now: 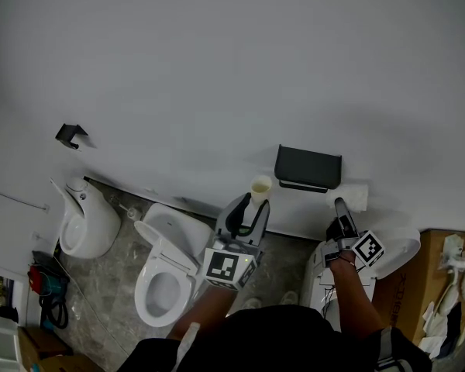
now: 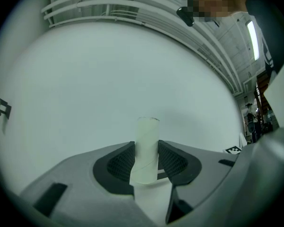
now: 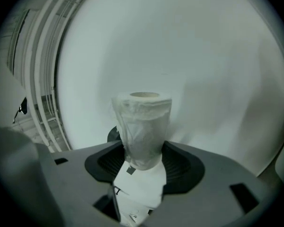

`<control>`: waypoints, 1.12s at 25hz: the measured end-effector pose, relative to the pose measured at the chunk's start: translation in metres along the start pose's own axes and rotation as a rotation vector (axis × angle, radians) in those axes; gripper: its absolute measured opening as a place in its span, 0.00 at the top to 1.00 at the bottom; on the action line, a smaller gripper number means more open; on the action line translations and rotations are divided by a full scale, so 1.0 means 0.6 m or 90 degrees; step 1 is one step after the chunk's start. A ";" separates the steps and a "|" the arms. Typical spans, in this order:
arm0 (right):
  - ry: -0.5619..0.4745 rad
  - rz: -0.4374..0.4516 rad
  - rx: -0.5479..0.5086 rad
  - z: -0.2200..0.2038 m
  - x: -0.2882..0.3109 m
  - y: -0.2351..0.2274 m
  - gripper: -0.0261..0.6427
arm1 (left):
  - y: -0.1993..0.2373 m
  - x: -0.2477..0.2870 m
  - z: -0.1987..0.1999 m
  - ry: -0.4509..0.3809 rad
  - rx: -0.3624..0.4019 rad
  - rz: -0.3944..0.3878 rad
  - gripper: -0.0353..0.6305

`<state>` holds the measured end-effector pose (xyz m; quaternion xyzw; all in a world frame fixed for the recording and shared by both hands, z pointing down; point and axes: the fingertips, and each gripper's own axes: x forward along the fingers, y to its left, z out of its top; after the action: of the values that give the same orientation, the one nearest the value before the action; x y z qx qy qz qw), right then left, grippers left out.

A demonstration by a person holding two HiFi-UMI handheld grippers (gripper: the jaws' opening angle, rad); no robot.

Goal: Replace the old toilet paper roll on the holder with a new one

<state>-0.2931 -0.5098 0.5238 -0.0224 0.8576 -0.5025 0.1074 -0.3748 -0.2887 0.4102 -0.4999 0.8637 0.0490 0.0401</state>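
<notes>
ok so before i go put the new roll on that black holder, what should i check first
1. Old cardboard tube off the holder: ok, it sits in the left claw.
2. Left claw's grip: ok, pads press both sides of the tube.
3. Right claw grip on the new roll: ok, clamped at its lower end.
4. Holder free of any roll: ok, the head view shows nothing under its black cover.
5. New roll's wrapper removed: cannot tell, its surface looks crinkled.
6. New roll lined up with the holder: not ok, it is off to the holder's right.
</notes>
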 end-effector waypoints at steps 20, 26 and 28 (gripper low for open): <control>0.029 0.060 0.188 -0.107 0.079 0.014 0.60 | 0.033 -0.032 -0.005 0.015 0.002 0.033 0.72; 0.040 0.071 0.194 -0.139 0.102 0.022 0.60 | 0.047 -0.045 -0.005 0.018 0.006 0.041 0.72; 0.043 0.072 0.203 -0.150 0.108 0.025 0.60 | 0.052 -0.050 -0.004 0.020 0.007 0.044 0.72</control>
<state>-0.3740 -0.4347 0.5430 0.0601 0.7701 -0.6256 0.1092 -0.3866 -0.2477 0.4173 -0.4700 0.8814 0.0383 0.0277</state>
